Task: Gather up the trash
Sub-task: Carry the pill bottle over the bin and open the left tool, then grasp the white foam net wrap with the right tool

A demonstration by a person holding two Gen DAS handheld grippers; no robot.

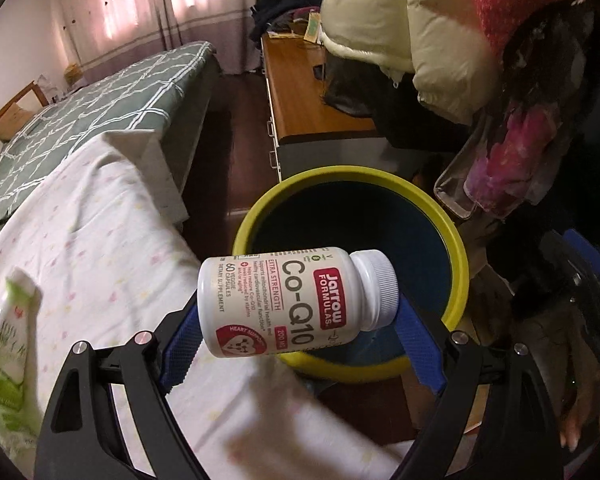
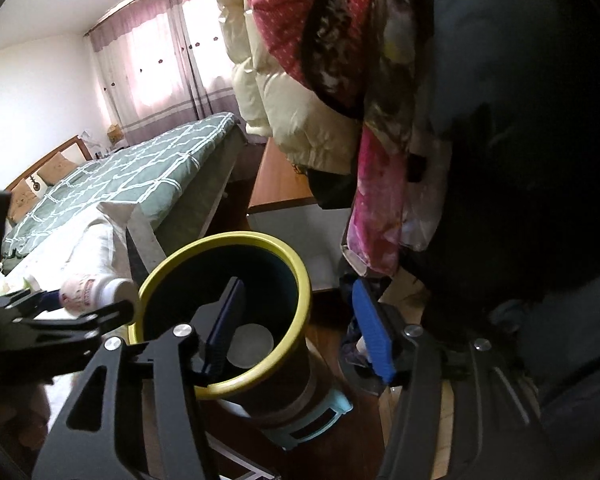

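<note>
Our left gripper [image 1: 300,320] pinches the bottle [image 1: 296,300] sideways over the bin [image 1: 458,256] rim; our right gripper [image 2: 300,336] hangs spread, empty, at the bin.

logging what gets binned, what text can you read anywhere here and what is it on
All on the white supplement bottle held in the left tongs:
"Jarrow FORMULAS"
"Co-Q10"
"EXTRA STRENGTH"
"200 MG"
"60 VEGGIE CAPSULES"
"DIETARY SUPPLEMENT"
"HEART SUPPORT"
Small claims lines: too small to read surely.
Right wrist view: bottle label blurred, nothing else legible.

Right gripper [image 2: 300,332] with jaws apart above yellow-rimmed bin [image 2: 300,268], one blue pad [image 2: 374,336] outside it, white bottle [image 2: 100,290] (blurred) at the rim in left gripper [image 2: 80,312]
</note>
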